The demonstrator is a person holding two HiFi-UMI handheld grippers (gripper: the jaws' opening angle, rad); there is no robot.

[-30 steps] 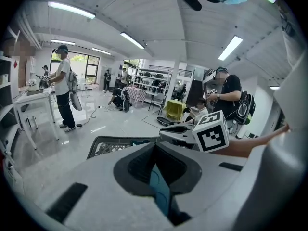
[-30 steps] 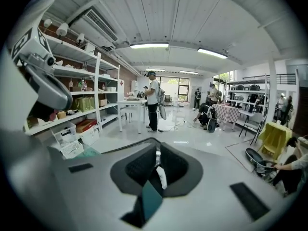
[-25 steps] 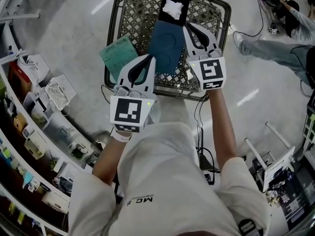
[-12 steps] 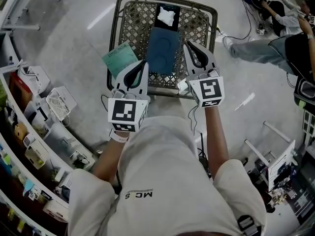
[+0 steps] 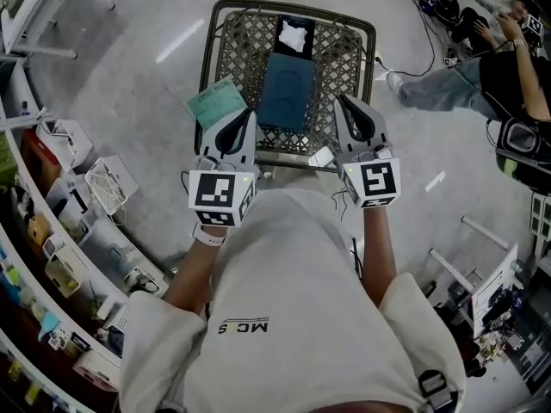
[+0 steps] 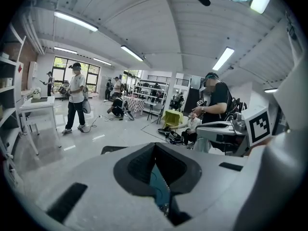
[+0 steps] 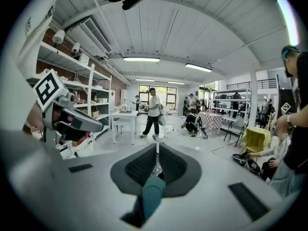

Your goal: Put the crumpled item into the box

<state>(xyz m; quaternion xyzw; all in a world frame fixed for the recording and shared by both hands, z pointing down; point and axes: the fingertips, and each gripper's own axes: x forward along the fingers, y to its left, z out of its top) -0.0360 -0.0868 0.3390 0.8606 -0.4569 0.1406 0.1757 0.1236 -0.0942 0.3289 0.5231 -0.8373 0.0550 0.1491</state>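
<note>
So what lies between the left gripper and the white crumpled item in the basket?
The head view shows a flat dark teal piece in the basket, just short of the crumpled item.

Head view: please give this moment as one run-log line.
left gripper: shut; right gripper: shut; crumpled item: inside black box, in wire basket

Head view: "MC S", upside down, is read on the back of the person's pale short-sleeved shirt (image 5: pixel 245 326). Print on the green paper sheet (image 5: pixel 217 103) is too small to be read. Black-and-white square markers are borne by the left gripper (image 5: pixel 248 114) and the right gripper (image 5: pixel 344 101).
</note>
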